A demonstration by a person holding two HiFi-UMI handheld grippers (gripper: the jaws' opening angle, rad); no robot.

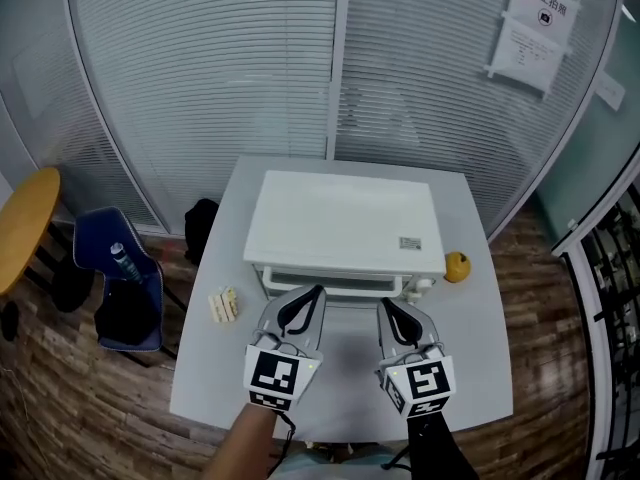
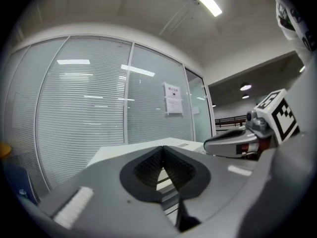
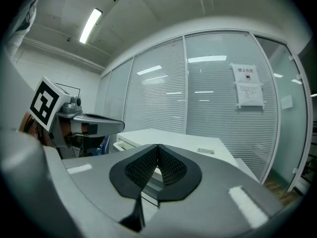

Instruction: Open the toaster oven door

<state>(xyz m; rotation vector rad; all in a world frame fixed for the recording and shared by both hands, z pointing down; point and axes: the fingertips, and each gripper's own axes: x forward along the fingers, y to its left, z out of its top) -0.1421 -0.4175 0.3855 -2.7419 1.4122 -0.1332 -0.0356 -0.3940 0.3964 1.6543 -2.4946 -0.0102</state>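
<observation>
A white toaster oven (image 1: pixel 345 223) stands on a pale table (image 1: pixel 470 348), its door closed and its front bar handle (image 1: pixel 335 286) facing me. My left gripper (image 1: pixel 317 291) hovers just in front of the handle's left half with its jaws shut and empty. My right gripper (image 1: pixel 383 304) is beside it, in front of the handle's right half, also shut on nothing. In the left gripper view the black pads (image 2: pixel 148 167) meet at the tip with the oven top (image 2: pixel 124 150) beyond. The right gripper view shows its pads (image 3: pixel 171 167) closed, the oven (image 3: pixel 173 139) ahead.
A yellow object (image 1: pixel 457 266) lies right of the oven and a small pale item (image 1: pixel 223 304) left of it. A blue chair holding a bottle (image 1: pixel 120 278), a black bag (image 1: pixel 203 228) and a yellow round table (image 1: pixel 25 223) stand left. A blinded glass wall (image 1: pixel 250 58) runs behind.
</observation>
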